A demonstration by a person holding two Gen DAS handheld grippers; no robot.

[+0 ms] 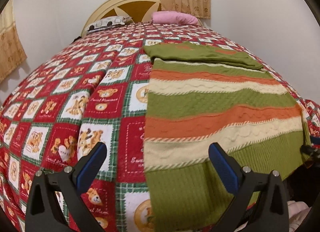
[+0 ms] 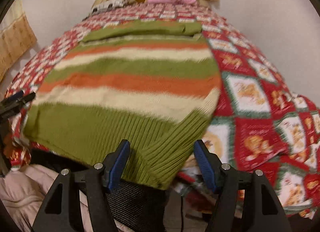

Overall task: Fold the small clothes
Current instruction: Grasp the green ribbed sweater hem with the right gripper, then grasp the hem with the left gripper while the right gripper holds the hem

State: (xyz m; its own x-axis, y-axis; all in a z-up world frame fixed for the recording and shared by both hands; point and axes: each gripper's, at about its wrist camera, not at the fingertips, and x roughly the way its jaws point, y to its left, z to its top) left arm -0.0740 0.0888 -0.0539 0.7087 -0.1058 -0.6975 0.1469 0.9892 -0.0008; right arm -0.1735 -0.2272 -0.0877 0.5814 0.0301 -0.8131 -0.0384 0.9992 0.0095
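- The bed (image 1: 60, 100), in its red teddy-bear quilt, is carrying everything.
- The striped sweater (image 1: 220, 100) is lying flat on the quilt, its ribbed green hem (image 2: 112, 132) hanging at the near edge and a sleeve folded across the top.
- I am holding my left fingers (image 1: 158, 164) wide apart over the sweater's left edge, gripping nothing.
- My right fingers (image 2: 162, 162) are gaping around the hem corner, not clamped.
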